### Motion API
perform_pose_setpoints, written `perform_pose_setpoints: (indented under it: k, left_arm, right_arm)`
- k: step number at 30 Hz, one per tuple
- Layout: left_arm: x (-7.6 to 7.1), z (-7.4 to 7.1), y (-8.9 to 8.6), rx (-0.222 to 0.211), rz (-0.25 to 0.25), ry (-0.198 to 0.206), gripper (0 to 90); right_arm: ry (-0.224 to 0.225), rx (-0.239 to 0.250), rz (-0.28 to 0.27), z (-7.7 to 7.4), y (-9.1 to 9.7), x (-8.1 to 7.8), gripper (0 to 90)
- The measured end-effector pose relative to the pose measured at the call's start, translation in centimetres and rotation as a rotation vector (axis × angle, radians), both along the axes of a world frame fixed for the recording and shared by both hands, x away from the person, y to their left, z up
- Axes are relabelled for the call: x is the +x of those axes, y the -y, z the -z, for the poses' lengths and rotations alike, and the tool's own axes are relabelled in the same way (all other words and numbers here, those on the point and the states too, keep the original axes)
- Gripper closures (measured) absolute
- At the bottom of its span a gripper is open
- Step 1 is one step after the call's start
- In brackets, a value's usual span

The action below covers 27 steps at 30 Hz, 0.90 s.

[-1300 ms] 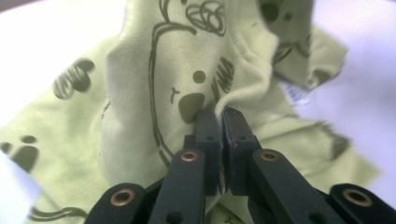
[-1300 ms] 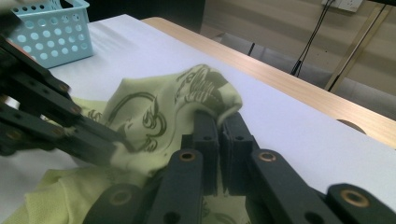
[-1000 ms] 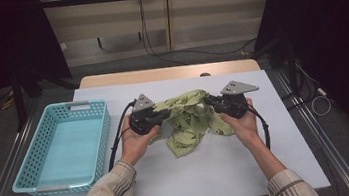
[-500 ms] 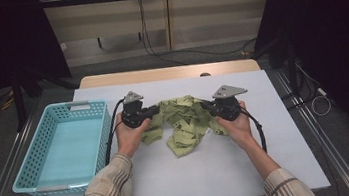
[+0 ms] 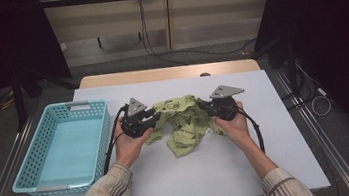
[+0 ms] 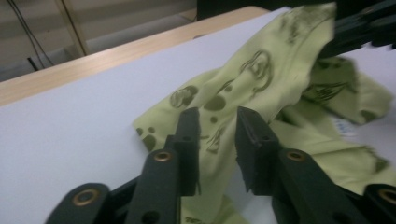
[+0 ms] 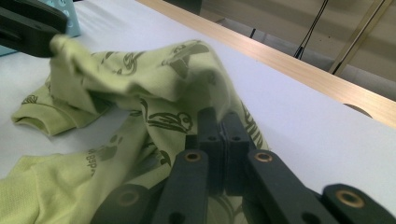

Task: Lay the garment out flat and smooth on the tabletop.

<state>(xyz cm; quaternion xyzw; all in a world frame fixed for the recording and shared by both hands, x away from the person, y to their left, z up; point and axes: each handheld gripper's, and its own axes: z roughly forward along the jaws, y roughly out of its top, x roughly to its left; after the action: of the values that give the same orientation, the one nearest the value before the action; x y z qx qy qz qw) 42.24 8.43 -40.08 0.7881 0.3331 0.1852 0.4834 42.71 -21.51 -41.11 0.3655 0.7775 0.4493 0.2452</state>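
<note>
— Two grippers, one garment, one basket: what is the status of each?

— Item one: green printed garment, crumpled, lying on the white table between the hands, one upper edge lifted off the surface. Item two: right gripper, jaws pressed together on a fold of that cloth. Item three: left gripper, jaws standing apart; they have just been opening, the fabric lies between them but the pads do not press it.

— And the basket?

— Item four: turquoise basket, on the left end of the table, nothing in it, well apart from the garment.

— Progress?

— Judged early. The cloth is picked up on one side only and remains bunched, neither spread nor folded. Remaining, by my reading: a fresh hold for the left gripper, straightening or folding, and probably transfer to the basket.
</note>
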Motion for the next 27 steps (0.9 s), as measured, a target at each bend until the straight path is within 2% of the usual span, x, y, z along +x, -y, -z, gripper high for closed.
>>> perform_pose_setpoints:
  k: [2, 3, 5, 7, 8, 9, 10, 12, 15, 16, 18, 20, 22, 24, 25, 27]
  left_arm:
    - [-0.9, -0.4, 0.0, -0.021, 0.064, 0.003, 75.4]
    - [-1.6, -0.6, 0.2, -0.018, 0.108, 0.004, 77.5]
    - [-2.3, -0.2, 0.6, 0.013, 0.168, -0.021, 81.5]
    - [-2.7, 1.1, 1.2, 0.063, 0.218, -0.053, 85.1]
    - [-2.8, 1.6, 1.5, 0.062, 0.229, -0.074, 85.9]
    - [-2.8, 2.3, 1.7, 0.089, 0.246, -0.086, 85.8]
    - [-2.8, 2.8, 2.1, 0.131, 0.229, -0.075, 85.8]
    - [-2.5, 3.2, 2.4, 0.132, 0.222, -0.081, 83.8]
    - [-1.7, 4.0, 2.6, 0.167, 0.188, -0.072, 77.7]
    - [-1.6, 4.2, 2.8, 0.161, 0.176, -0.069, 75.8]
    - [-1.2, 4.7, 3.0, 0.169, 0.147, -0.050, 67.9]
    - [-0.9, 4.7, 3.1, 0.158, 0.165, -0.068, 67.0]
    - [-0.7, 4.9, 3.5, 0.196, 0.158, -0.044, 65.1]
    - [-0.4, 5.1, 3.7, 0.200, 0.156, -0.039, 60.9]
    - [-0.3, 5.4, 3.9, 0.205, 0.139, -0.025, 59.3]
    - [0.2, 5.8, 4.0, 0.232, 0.137, -0.018, 56.3]
  right_arm:
    - [0.002, -0.001, -0.001, -0.1, -0.1, 0.0, 89.1]
    - [0.004, 0.000, -0.003, -0.1, -0.1, 0.0, 89.1]
    - [0.006, 0.002, -0.005, -0.1, -0.1, 0.0, 89.1]
    - [0.006, 0.003, -0.001, -0.1, -0.1, 0.0, 89.1]
    - [0.005, 0.002, 0.004, -0.1, 0.0, 0.0, 89.1]
    - [0.007, -0.001, 0.006, -0.1, 0.0, 0.0, 89.1]
    - [0.008, 0.004, 0.007, -0.2, 0.0, -0.1, 89.1]
    - [0.013, 0.009, 0.009, -0.4, 0.2, -0.1, 89.0]
    - [0.018, 0.010, 0.019, -0.5, 0.5, -0.1, 89.0]
    - [0.017, 0.014, 0.021, -0.5, 0.5, 0.0, 89.0]
    - [0.012, 0.012, 0.026, -0.4, 0.7, 0.0, 89.0]
    - [0.014, 0.010, 0.028, -0.4, 0.8, 0.0, 89.1]
    - [0.012, 0.013, 0.031, -0.4, 0.8, 0.0, 89.1]
    - [0.012, 0.012, 0.030, -0.5, 0.9, 0.0, 89.1]
    - [0.012, 0.011, 0.029, -0.4, 0.9, 0.0, 89.1]
    - [0.009, 0.009, 0.029, -0.4, 0.9, -0.1, 89.1]
